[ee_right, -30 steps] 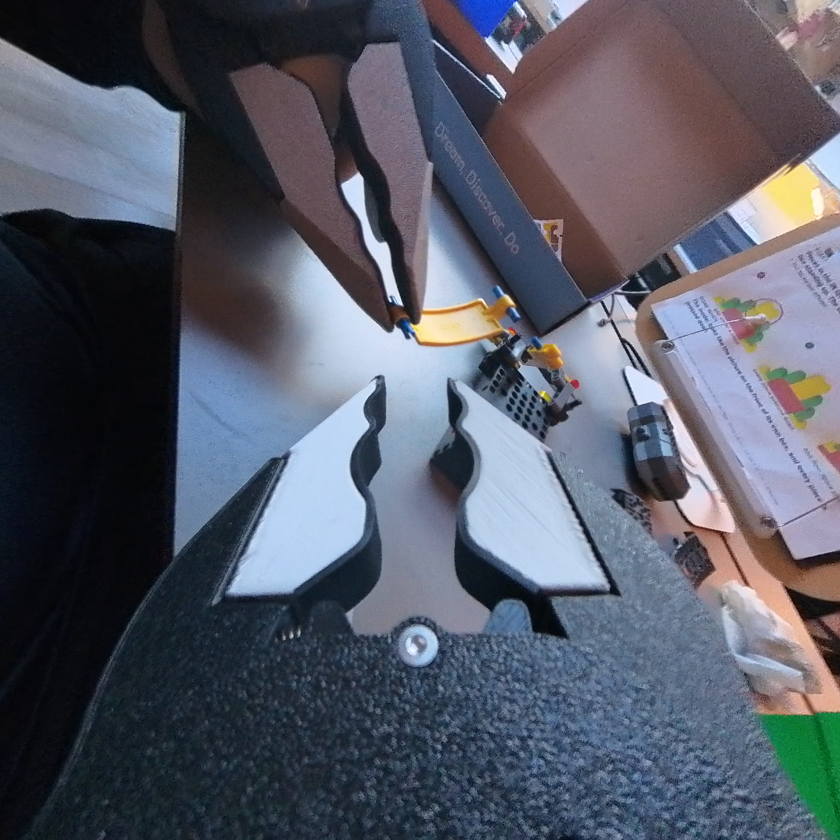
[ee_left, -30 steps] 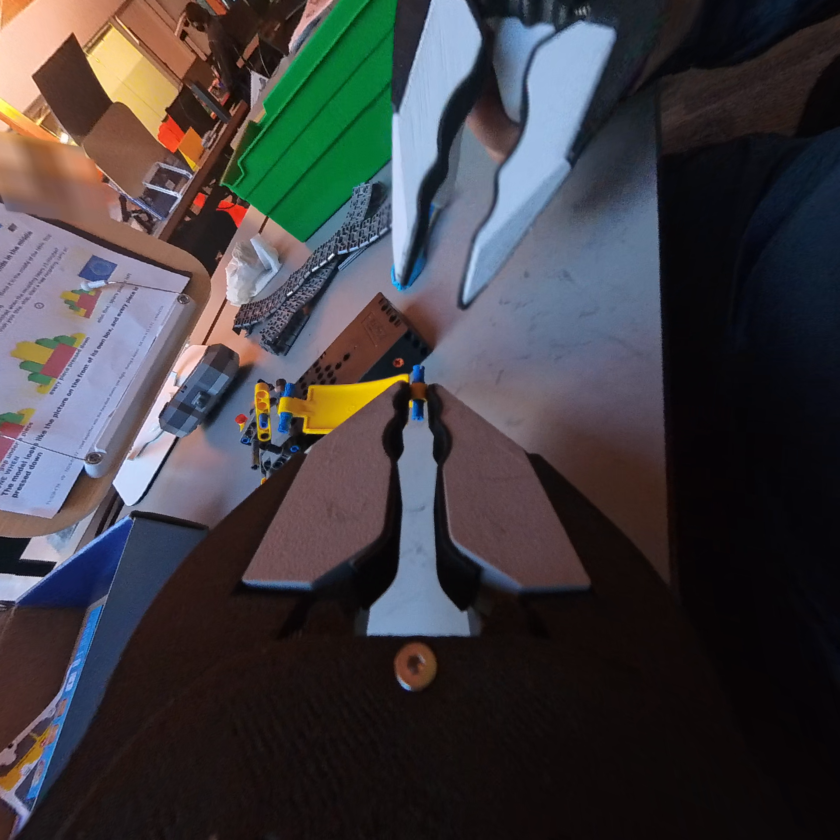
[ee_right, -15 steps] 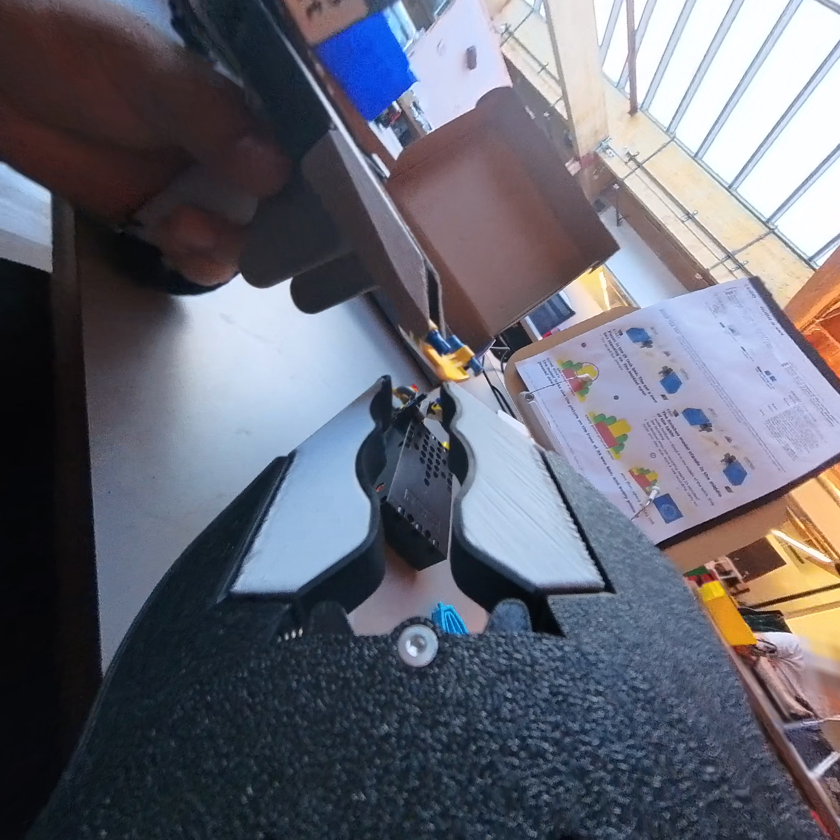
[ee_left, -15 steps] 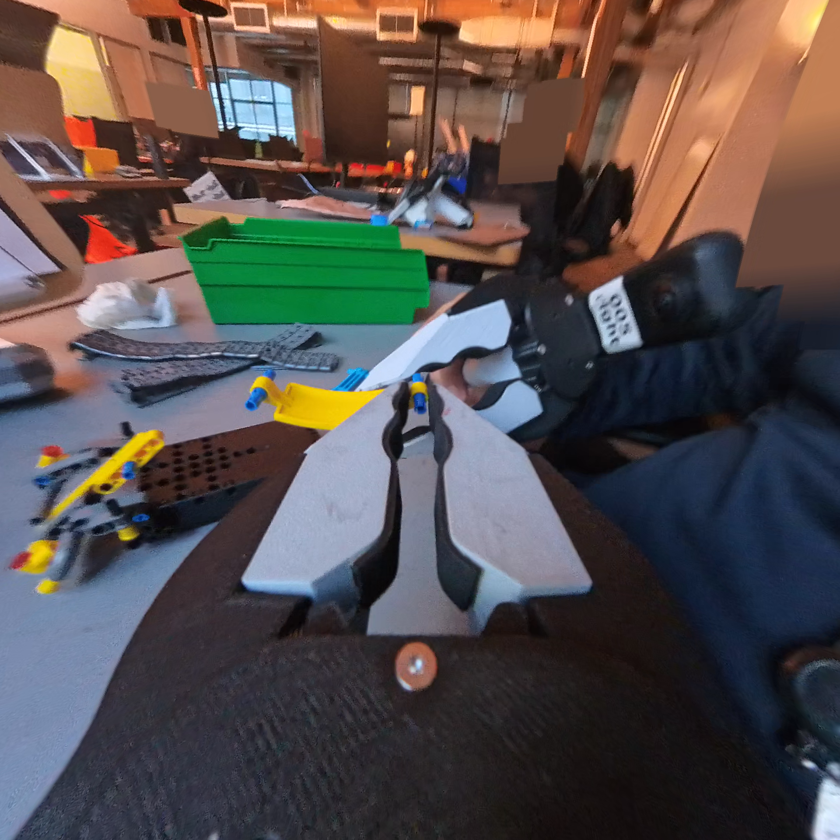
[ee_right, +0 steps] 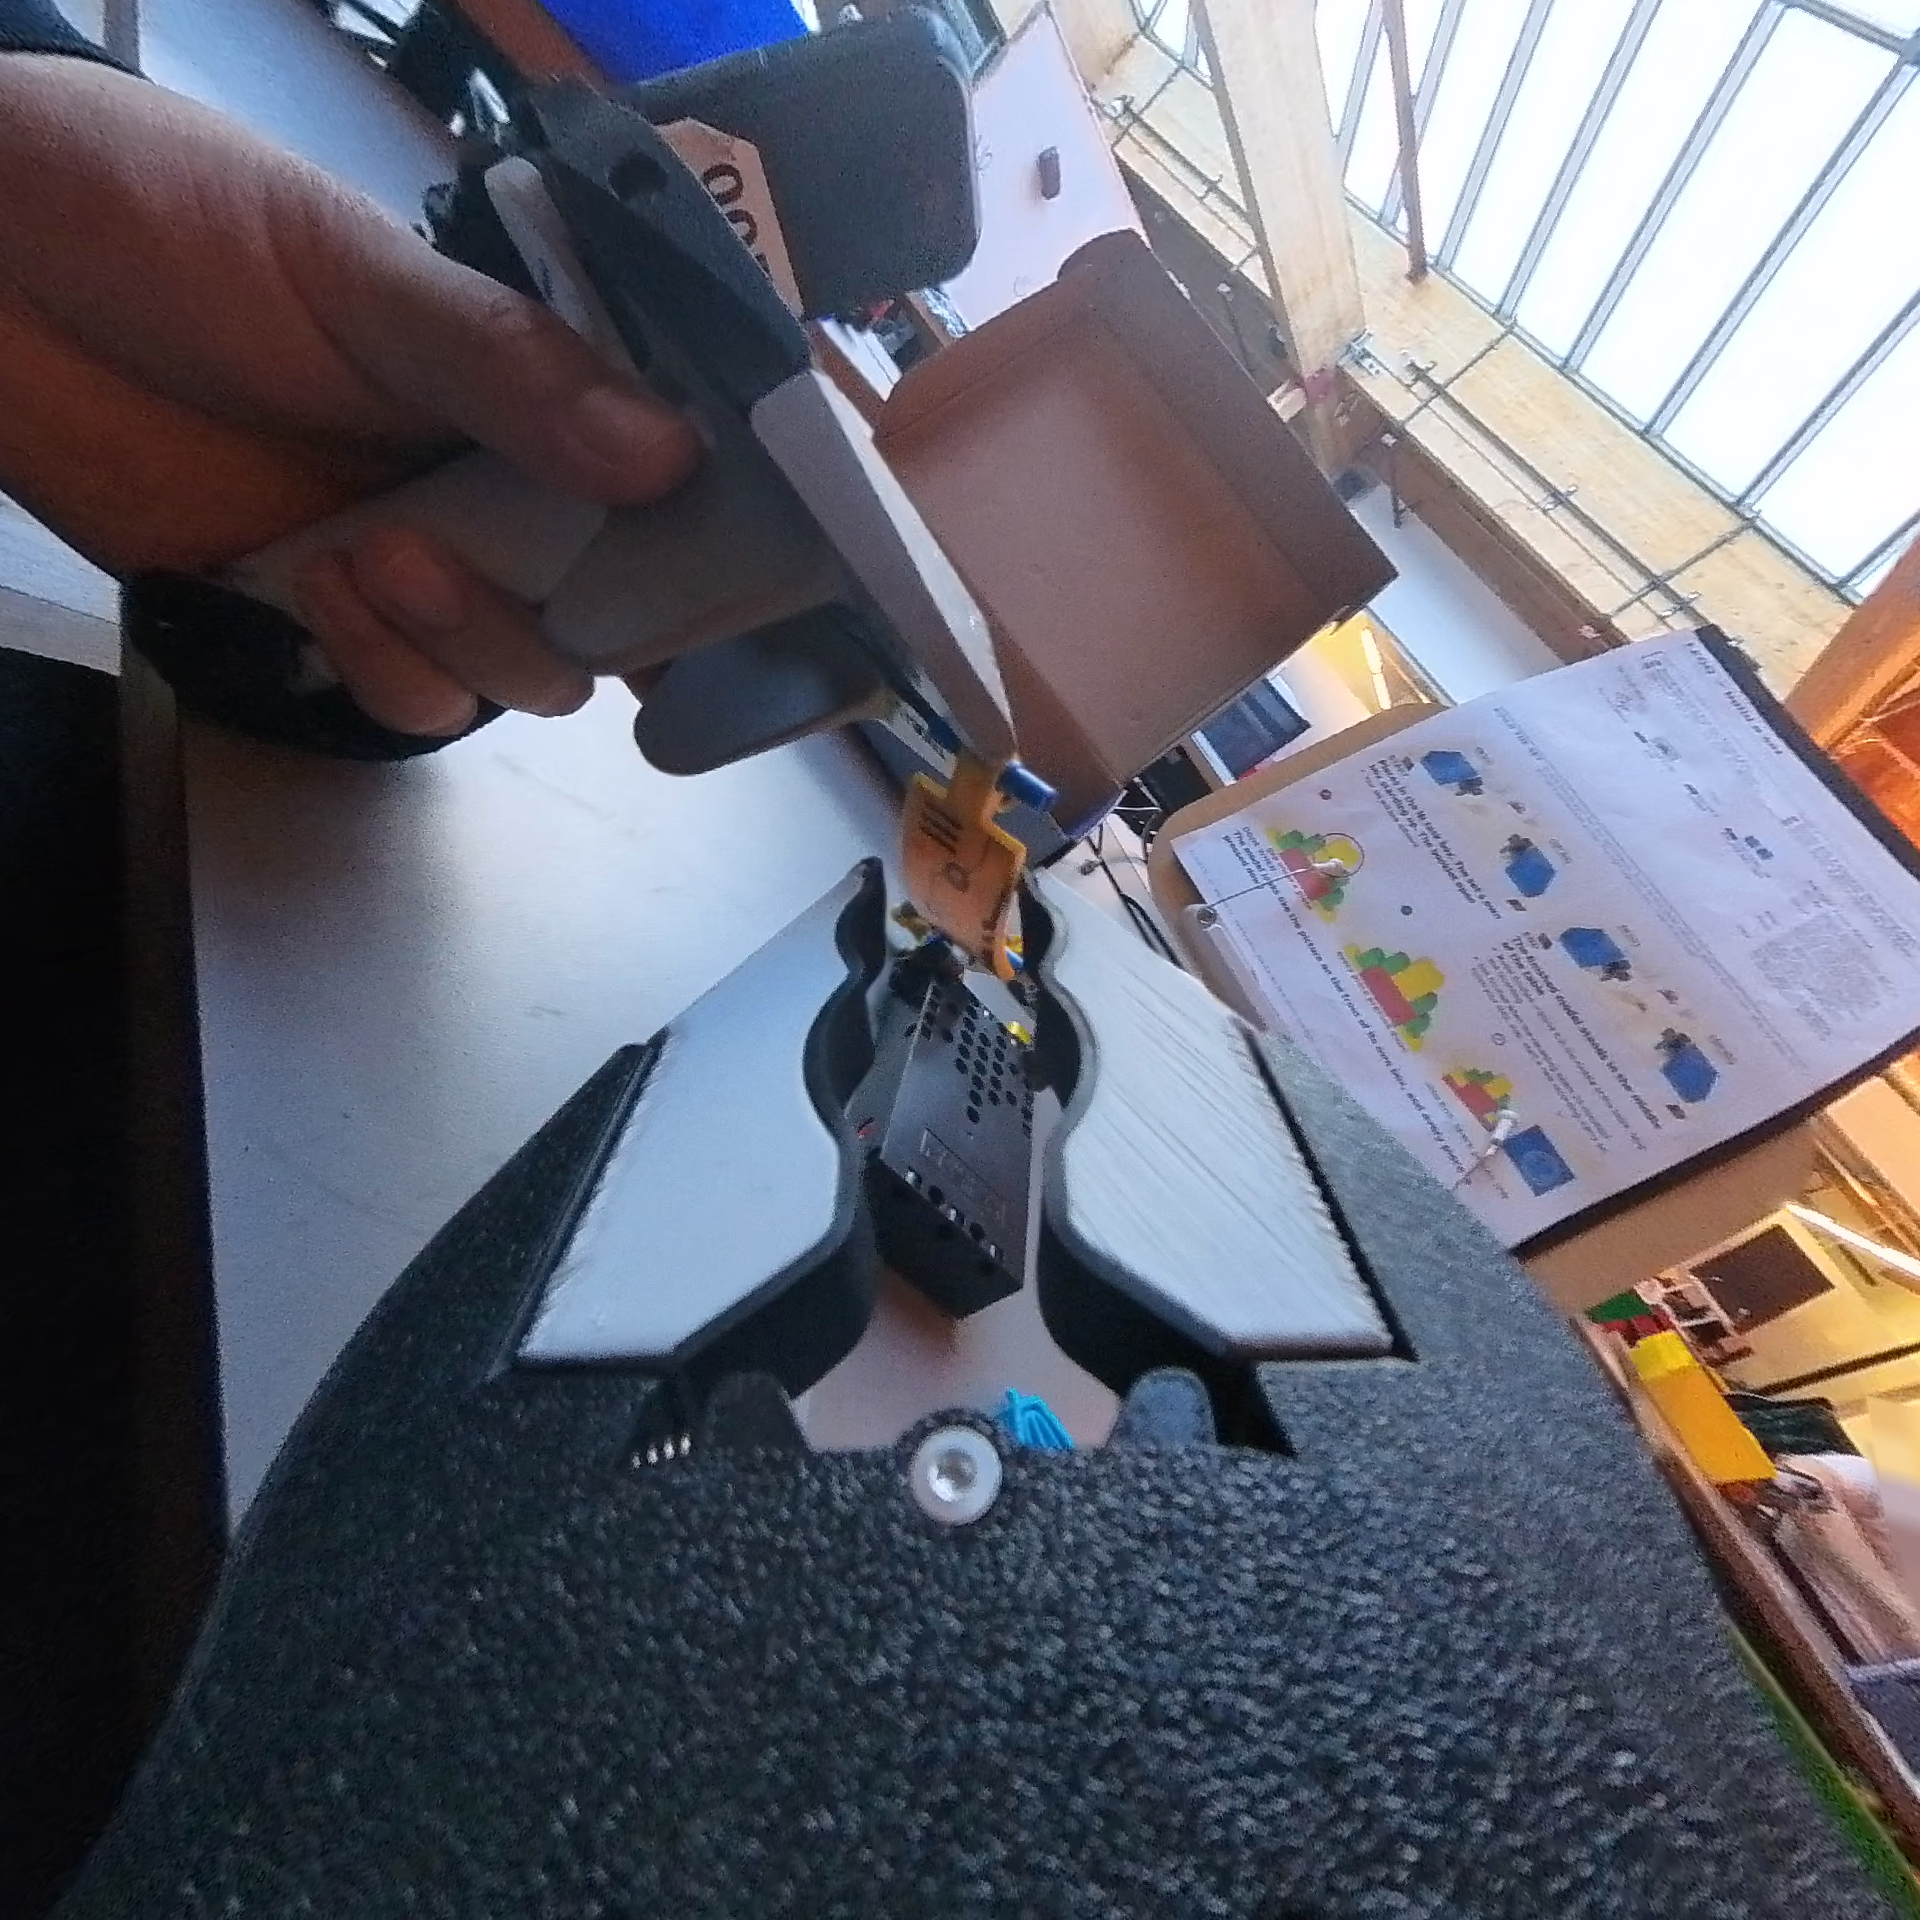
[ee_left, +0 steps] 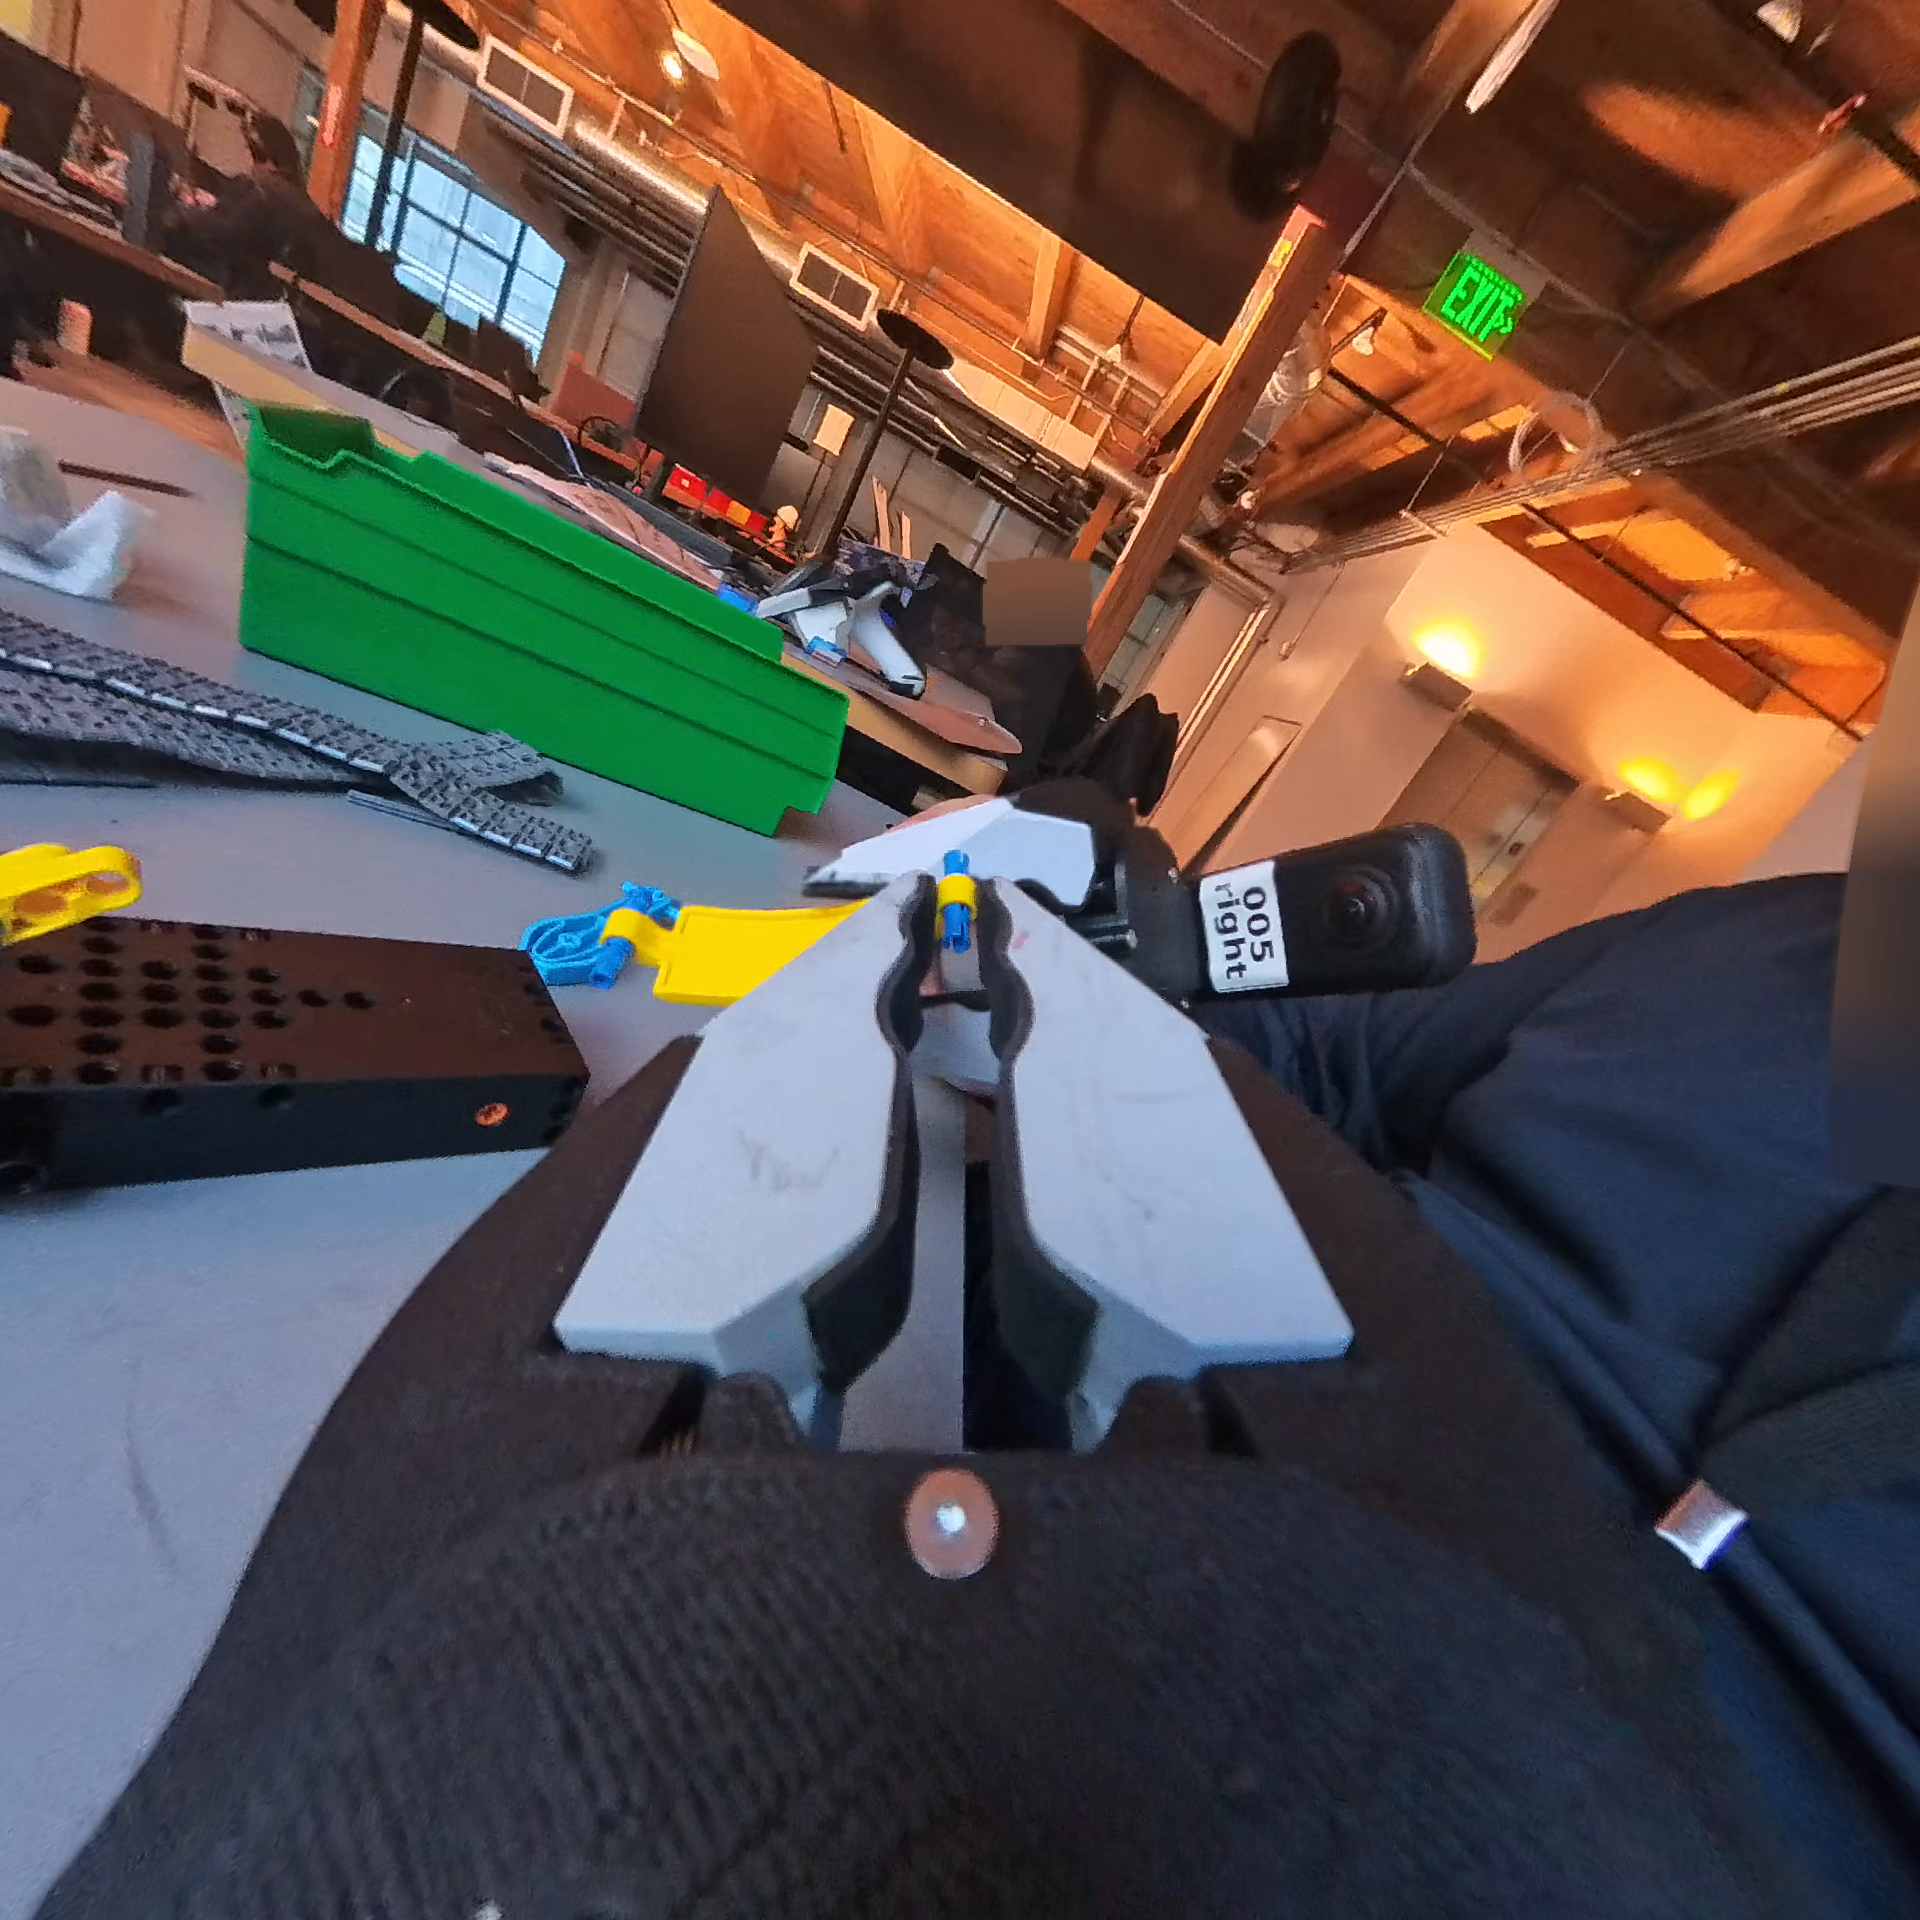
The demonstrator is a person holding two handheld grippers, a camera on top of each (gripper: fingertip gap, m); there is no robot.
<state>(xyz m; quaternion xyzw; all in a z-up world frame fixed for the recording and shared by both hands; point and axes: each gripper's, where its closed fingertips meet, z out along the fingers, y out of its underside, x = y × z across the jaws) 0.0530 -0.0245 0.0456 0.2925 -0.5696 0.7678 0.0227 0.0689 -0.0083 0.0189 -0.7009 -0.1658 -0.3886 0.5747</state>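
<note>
Fingers of the left gripper (ee_left: 954,914) are pressing nearly together, pinching the end of a flat yellow plastic building-toy panel with blue pins (ee_left: 727,940) at their very tips. The panel is reaching out leftward from the tips, hanging above the grey tabletop (ee_left: 208,1299), with a small blue plastic wheel-like piece (ee_left: 566,940) lying just beside its far end. In the right wrist view a hand (ee_right: 312,395) is gripping the left gripper's handle, and the same panel (ee_right: 951,862) is hanging tilted from those tips, right at the tips of the right gripper (ee_right: 956,914).

The right gripper's fingers are standing wide apart, closed on nothing. A black perforated plastic block (ee_right: 951,1153) is lying on the table between them, seen through the gap; whether they touch it cannot be told. In the left wrist view this block (ee_left: 260,1039) is lying to the left of the panel, near it.

Farther out, dark grey studded strips (ee_left: 312,748) are lying on the table, with a stack of green plastic bins (ee_left: 499,623) behind them. A brown cardboard box (ee_right: 1122,520) is standing beyond the left gripper, and a printed instruction sheet on a board (ee_right: 1558,935) is leaning at the right.
</note>
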